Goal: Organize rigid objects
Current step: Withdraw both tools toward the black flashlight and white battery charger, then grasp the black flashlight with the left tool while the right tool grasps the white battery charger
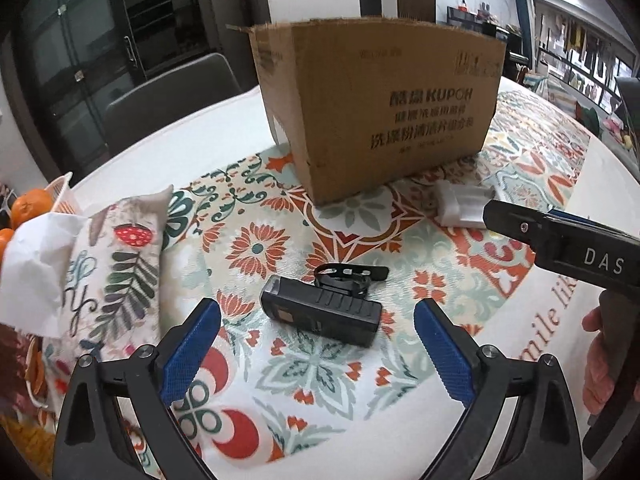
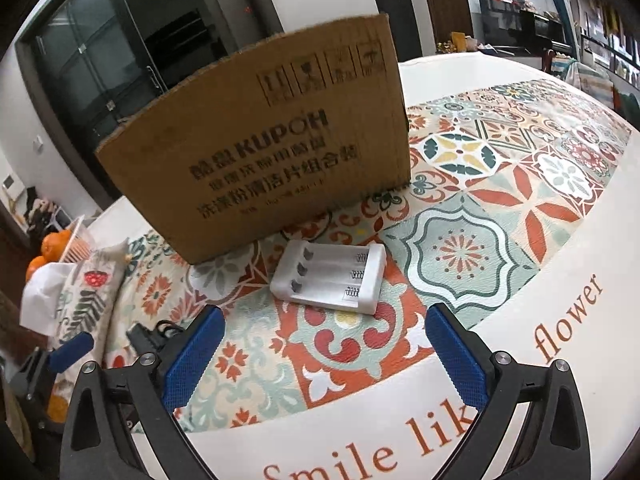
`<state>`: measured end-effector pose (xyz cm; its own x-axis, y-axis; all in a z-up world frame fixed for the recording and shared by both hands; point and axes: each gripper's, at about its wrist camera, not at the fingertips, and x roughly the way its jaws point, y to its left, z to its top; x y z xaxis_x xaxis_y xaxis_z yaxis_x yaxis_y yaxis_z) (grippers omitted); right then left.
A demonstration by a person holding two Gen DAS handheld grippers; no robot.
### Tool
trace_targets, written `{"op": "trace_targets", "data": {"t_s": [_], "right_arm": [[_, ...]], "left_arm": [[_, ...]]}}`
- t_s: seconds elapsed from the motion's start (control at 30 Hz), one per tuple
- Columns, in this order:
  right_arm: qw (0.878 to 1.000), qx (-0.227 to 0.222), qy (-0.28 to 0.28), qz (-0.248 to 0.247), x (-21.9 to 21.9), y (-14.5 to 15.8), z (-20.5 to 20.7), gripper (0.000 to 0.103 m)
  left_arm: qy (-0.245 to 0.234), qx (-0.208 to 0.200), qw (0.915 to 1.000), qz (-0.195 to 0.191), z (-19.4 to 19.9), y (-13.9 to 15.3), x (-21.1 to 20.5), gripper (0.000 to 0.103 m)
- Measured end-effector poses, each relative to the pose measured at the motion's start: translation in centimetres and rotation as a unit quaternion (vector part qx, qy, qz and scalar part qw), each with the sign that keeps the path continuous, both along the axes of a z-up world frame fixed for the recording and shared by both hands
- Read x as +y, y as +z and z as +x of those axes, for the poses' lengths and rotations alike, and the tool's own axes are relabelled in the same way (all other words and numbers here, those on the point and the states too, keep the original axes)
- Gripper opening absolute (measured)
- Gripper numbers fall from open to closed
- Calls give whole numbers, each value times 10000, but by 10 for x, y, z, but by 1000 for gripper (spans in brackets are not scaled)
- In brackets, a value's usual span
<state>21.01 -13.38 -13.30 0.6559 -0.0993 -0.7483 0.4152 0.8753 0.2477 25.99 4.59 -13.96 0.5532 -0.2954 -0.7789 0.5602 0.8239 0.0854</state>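
A black bike light with a strap mount (image 1: 322,310) lies on the patterned tablecloth, just ahead of my open, empty left gripper (image 1: 318,312); it also shows partly hidden in the right wrist view (image 2: 146,336). A white battery holder (image 2: 330,280) lies near the foot of the cardboard box (image 2: 272,160), just ahead of my open, empty right gripper (image 2: 322,318). In the left wrist view the holder (image 1: 460,206) lies right of the box (image 1: 380,104), with the right gripper's black body above it.
A floral fabric pouch (image 1: 116,264) and white paper (image 1: 32,264) lie at the left. A white basket with oranges (image 1: 32,204) stands at the table's left edge. A dark chair (image 1: 172,96) stands behind the table.
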Motion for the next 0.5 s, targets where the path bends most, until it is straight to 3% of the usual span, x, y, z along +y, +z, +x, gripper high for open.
{"op": "trace_targets", "data": {"t_s": [0.5], "right_arm": [[9992,394,-72,-88,-3,-25,35,102]], "left_arm": [[-277,308,9991,-75,26,-23,-4,99]]}}
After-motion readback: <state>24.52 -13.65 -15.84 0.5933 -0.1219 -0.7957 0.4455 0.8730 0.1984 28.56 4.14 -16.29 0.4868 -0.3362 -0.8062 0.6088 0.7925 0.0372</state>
